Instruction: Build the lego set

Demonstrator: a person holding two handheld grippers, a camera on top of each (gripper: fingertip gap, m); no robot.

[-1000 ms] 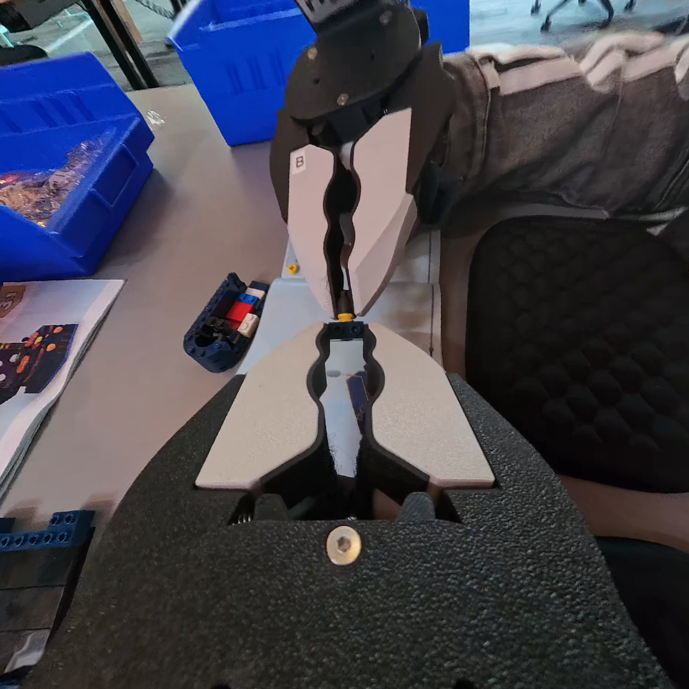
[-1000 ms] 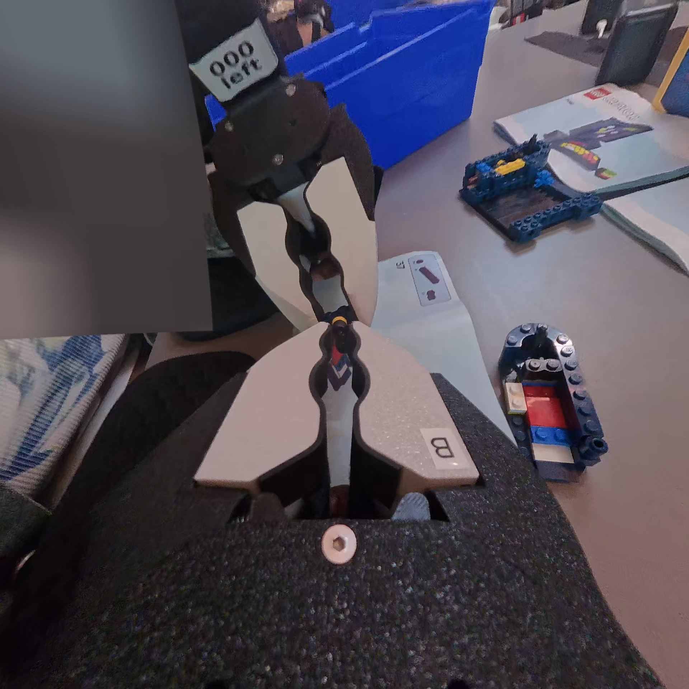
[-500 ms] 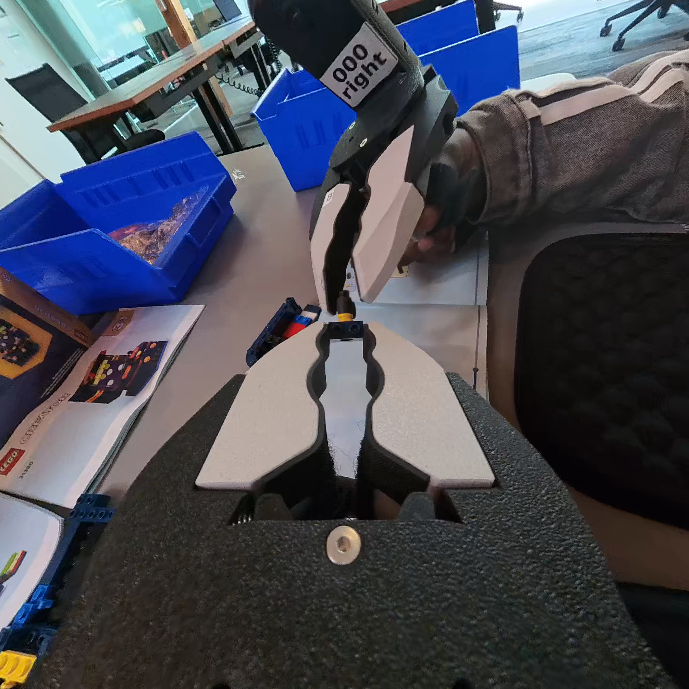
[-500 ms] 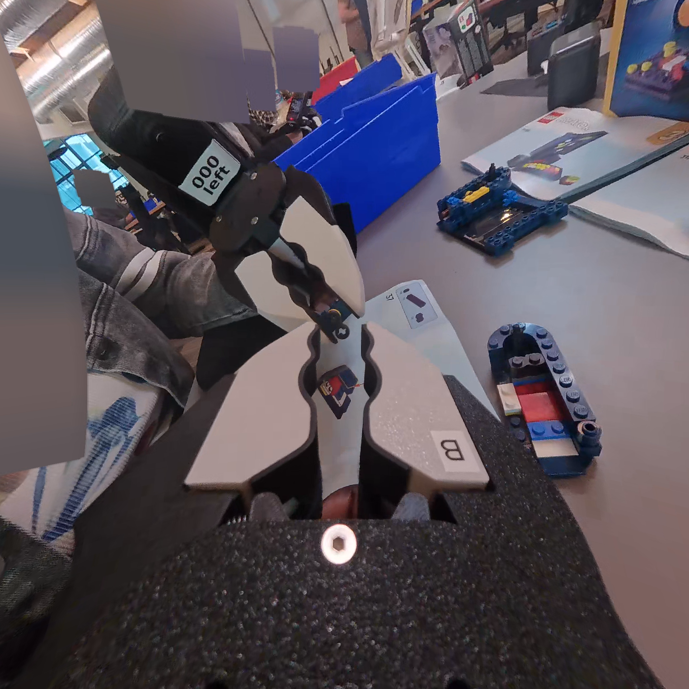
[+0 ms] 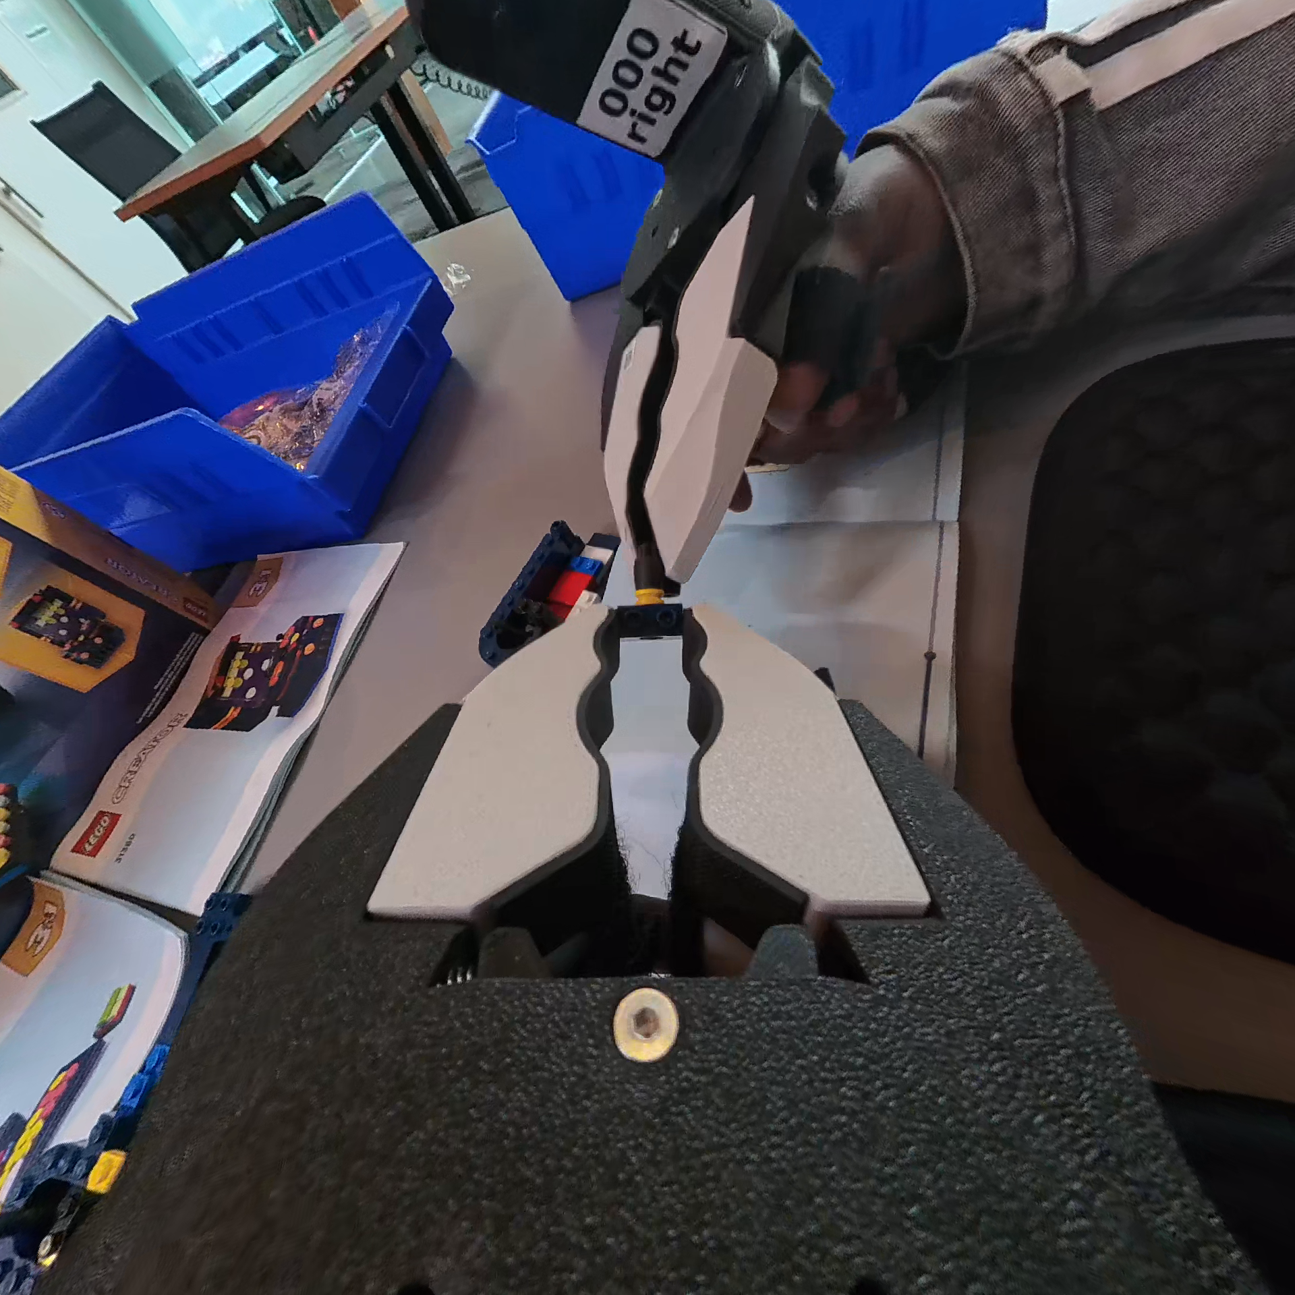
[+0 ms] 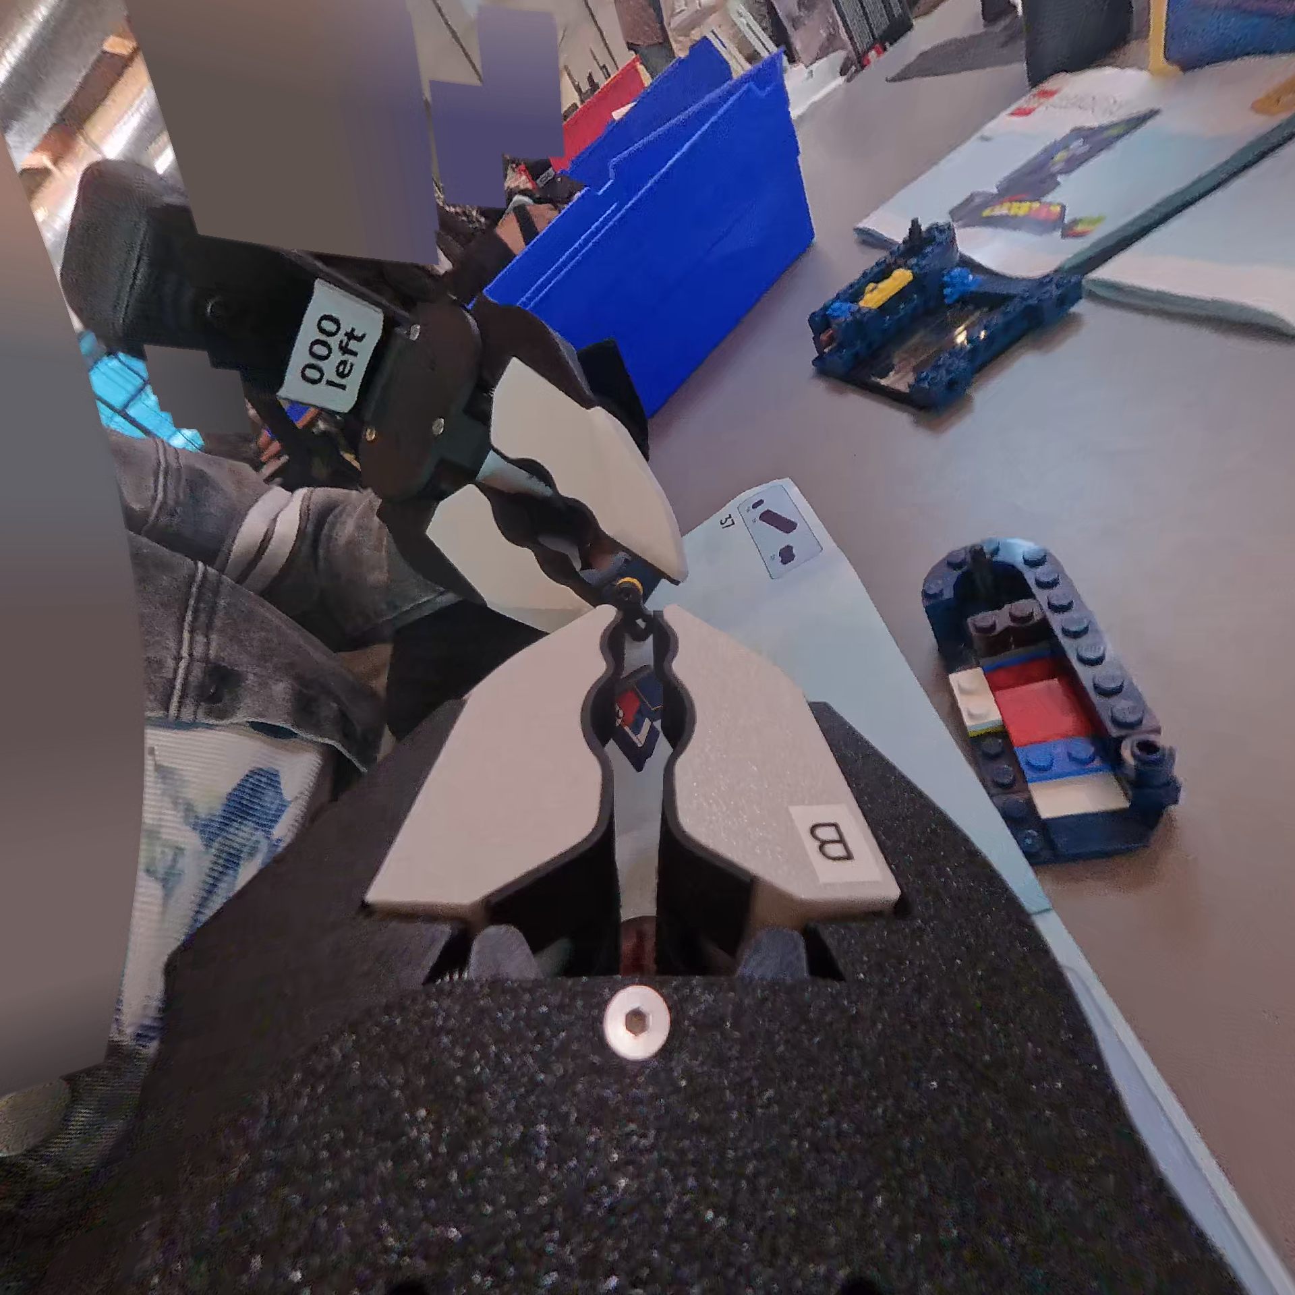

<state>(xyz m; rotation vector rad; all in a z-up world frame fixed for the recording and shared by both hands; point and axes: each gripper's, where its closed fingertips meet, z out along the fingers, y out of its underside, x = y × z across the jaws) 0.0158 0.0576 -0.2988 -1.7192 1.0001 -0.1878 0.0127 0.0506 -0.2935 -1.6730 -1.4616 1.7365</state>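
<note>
**A:** Where is the piece you're working on?

**B:** Right between your two tools, in the air above the open instruction page [image 5: 827, 581]. Your left gripper [image 5: 649, 620] is clamped on a small dark blue brick [image 5: 649, 619], both fingertips pressed against its ends. A yellow round stud [image 5: 647, 596] sits on top of that brick, and a short black peg [image 5: 643, 564] stands on the stud.

**A:** And my right one?

**B:** Your right gripper [image 5: 648, 560] comes down from above, its fingers pinched on the black peg. In its own view the tips [image 6: 634, 617] are nearly together around that dark piece, with the yellow stud [image 6: 626, 587] just beyond them in the left gripper's [image 6: 624, 571] grasp.

**A:** What lies around them?

**B:** Just beside the page, on the grey table [image 6: 1051, 455], lies a dark blue boat-shaped hull [image 6: 1047, 701] with red, white and blue plates inside; from your left view it shows just behind the left fingertip [image 5: 539, 595]. Farther off stands a second dark blue build [image 6: 939, 315] with a yellow part, touching the edge of a booklet [image 6: 1037, 168]. In the left view another booklet [image 5: 231, 708] lies near the left edge, a yellow-edged box [image 5: 63, 603] beside it, and behind them a blue bin [image 5: 231, 406] holding crinkled clear bags. A second blue bin [image 5: 567, 196] stands behind your right gripper. Your right hand [image 5: 855, 364], in a grey sleeve [image 5: 1086, 175], grips the tool's handle.
</note>
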